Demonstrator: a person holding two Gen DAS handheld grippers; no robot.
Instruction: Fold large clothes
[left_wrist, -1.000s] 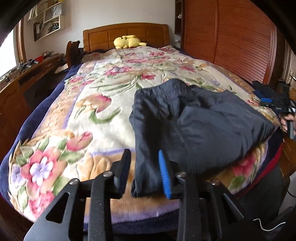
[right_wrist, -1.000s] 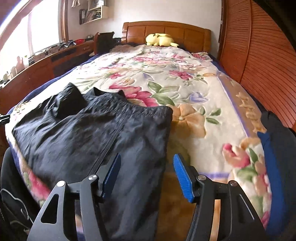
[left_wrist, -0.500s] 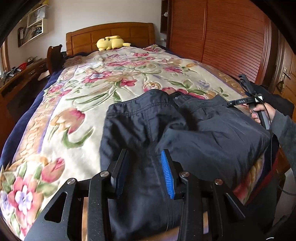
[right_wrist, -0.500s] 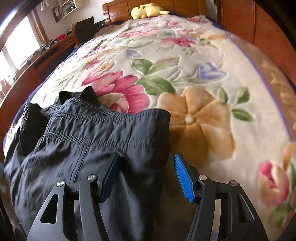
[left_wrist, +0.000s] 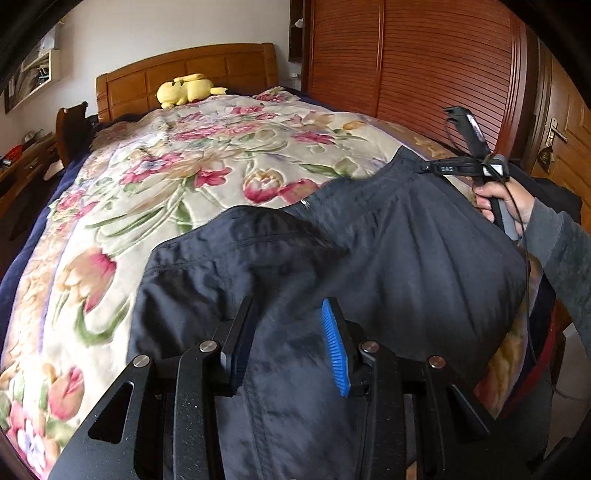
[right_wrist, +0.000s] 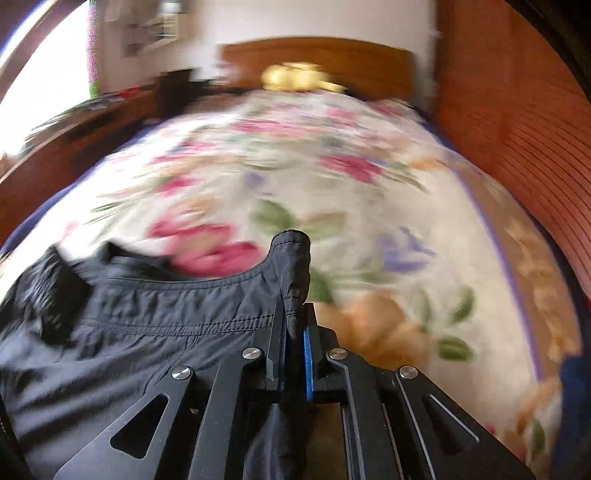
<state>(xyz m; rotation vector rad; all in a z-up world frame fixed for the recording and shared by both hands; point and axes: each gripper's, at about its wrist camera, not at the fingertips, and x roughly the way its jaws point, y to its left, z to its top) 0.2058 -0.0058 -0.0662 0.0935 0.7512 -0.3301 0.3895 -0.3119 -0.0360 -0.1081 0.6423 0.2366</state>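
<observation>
**Right has the waistband corner, left not gripping yet**

Trousers (left_wrist: 369, 258) lie across the near end of the bed (left_wrist: 184, 166), dark, crumpled, waistband toward the headboard, part hanging over the near edge.

Right gripper (right_wrist: 294, 332): jaws have just closed, now clamped on the waistband corner. Fabric bunches up above the pads and stands proud. In the left view it shows side-on at the far right of the trousers, person's hand (left_wrist: 502, 201) on the handle, sleeve in shot. Points down and forward at a moderate slant.

Left gripper (left_wrist: 290, 343): jaws partly apart, fabric lying between and under them, pads not visibly pressing. Not gripping as far as I can see. Same down-forward slant, low over the left half.

Risks, my read:
- Right grip is on a small bunched corner only. A hard pull could slip it out, slick fabric.
- If left closes where it is, it grabs mid-panel, maybe several layers, not an edge. Fold would come out skewed.
- Lifting with one side held drags the rest and adds creases.
- Overhang could pull the trousers off the bed if tension drops.
- Right view is motion-blurred, so I can't confirm how deep the bite is.
</observation>
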